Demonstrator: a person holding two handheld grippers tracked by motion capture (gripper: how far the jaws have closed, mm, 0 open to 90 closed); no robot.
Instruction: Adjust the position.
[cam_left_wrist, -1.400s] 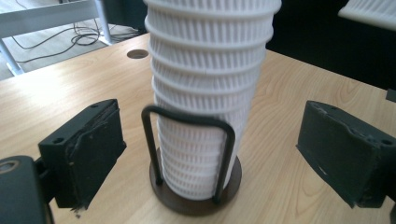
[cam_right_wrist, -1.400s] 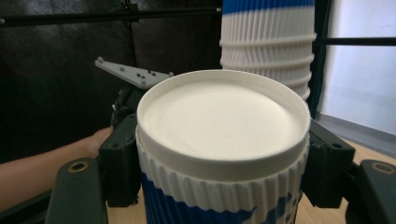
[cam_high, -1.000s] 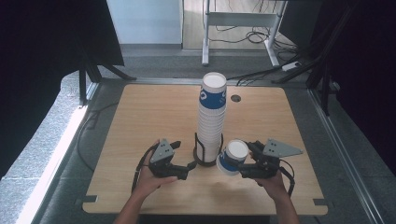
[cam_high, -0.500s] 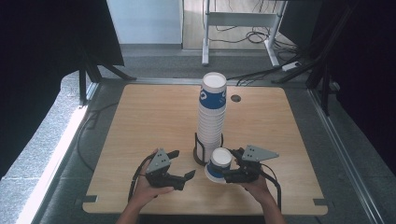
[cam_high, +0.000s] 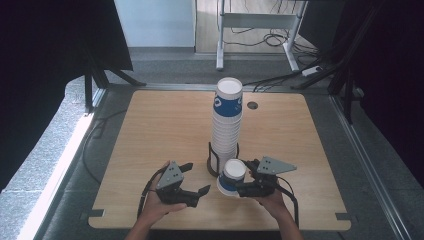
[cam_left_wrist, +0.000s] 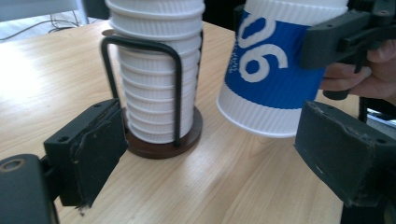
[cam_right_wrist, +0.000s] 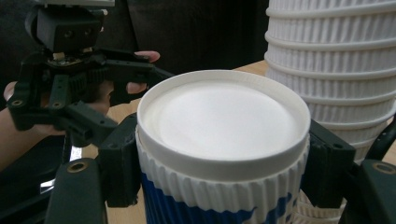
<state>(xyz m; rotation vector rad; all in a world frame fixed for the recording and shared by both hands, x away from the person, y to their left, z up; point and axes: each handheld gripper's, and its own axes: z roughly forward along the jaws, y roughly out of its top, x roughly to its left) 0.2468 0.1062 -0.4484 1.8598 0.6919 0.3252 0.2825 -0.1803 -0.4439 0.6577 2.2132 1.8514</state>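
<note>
Lower centre of the frame: right gripper clamps lidded cup, tilted; left gripper wide, empty. Next likely a handover or set-down.

High view looks down; tool views closely share the cup stack.

A light wooden surface carries a dark round holder with a tall stack of ribbed paper cups near its middle.
</note>
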